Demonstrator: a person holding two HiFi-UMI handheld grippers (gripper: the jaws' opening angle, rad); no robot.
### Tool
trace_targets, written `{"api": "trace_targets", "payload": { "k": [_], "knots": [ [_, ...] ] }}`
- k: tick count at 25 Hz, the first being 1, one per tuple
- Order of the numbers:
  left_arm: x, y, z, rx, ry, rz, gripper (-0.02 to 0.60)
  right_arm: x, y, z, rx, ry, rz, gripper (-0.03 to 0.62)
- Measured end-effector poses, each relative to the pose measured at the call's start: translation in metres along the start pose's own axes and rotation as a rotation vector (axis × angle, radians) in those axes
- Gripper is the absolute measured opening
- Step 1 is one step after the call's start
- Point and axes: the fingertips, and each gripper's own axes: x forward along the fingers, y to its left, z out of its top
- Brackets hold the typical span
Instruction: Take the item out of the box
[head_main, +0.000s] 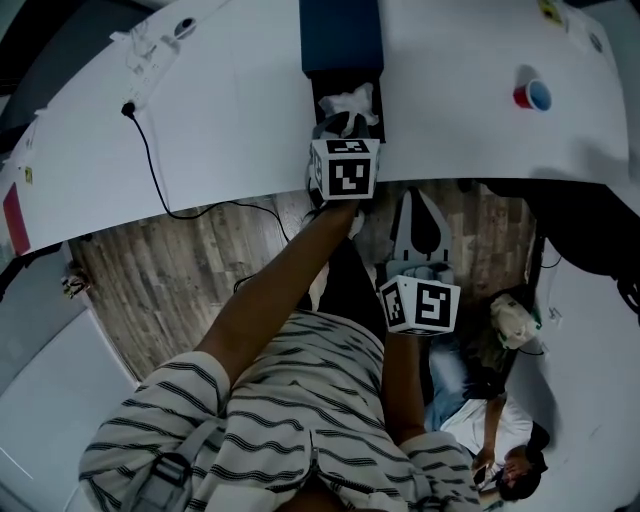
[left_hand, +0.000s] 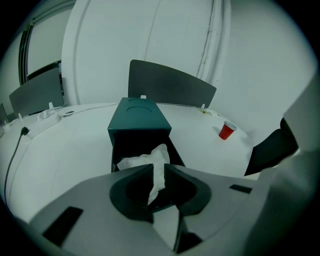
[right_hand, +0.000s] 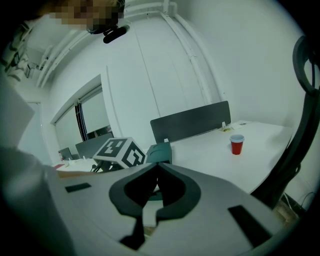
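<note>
White table (left_hand: 60, 155) holds a teal box (left_hand: 139, 117); at the box's open front, the left gripper (left_hand: 158, 172) pinches white paper (left_hand: 142, 161). The right gripper (right_hand: 155, 172), short of the box, is pressed together.

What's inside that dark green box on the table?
The dark teal box holds crumpled white paper in its open front; the left gripper pinches a strip of it between its jaws. Anything beneath the paper is covered.

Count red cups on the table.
1. The red cup stands upright on the white table, to the right of the dark box and apart from it. More may sit beyond the frame.
</note>
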Motion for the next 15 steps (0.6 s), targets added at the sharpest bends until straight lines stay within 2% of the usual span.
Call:
{"api": "trace_targets", "payload": {
  "k": [11,15],
  "knots": [
    [0.019,0.006,-0.006,-0.015,0.078,0.042,0.067,-0.001,0.004,-0.005,0.005,0.007,0.015,0.018],
    [0.024,0.005,-0.008,0.001,0.096,0.05,0.067,-0.002,0.0,-0.007,0.009,0.009,0.006,0.018]
  ]
}}
